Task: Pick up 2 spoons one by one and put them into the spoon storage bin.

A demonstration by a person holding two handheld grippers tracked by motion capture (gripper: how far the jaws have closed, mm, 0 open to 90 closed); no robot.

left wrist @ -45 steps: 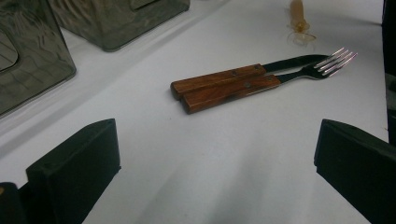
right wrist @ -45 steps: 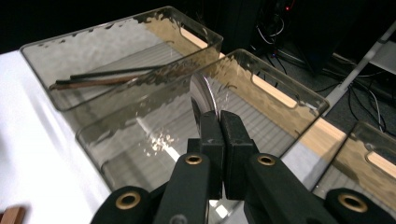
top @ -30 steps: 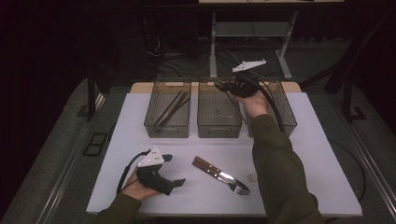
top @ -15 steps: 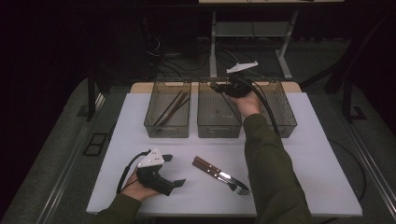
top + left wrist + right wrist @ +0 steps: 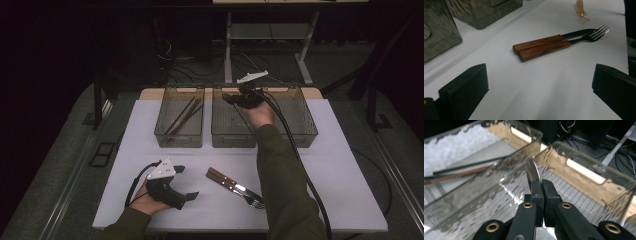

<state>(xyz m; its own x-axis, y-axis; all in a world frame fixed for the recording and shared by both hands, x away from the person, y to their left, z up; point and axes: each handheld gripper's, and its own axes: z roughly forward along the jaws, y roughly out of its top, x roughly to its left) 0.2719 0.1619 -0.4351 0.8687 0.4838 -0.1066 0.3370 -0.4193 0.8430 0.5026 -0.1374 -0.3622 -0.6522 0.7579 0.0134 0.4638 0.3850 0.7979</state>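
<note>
The right gripper (image 5: 541, 185) is clamped on a thin metal blade, likely a knife (image 5: 532, 171), held over the middle bin (image 5: 226, 135) at the far side of the white surface (image 5: 345, 165). The left gripper (image 5: 186, 182) rests near the left front with its jaws wide and nothing between them. A wooden-handled fork (image 5: 554, 46) and a second utensil lie side by side, touching, just right of it. The left bin (image 5: 167, 135) holds chopsticks (image 5: 182, 116).

White table (image 5: 340, 170): three clear bins (image 5: 180, 120) at back, two wood-handled forks (image 5: 235, 186) near front.
</note>
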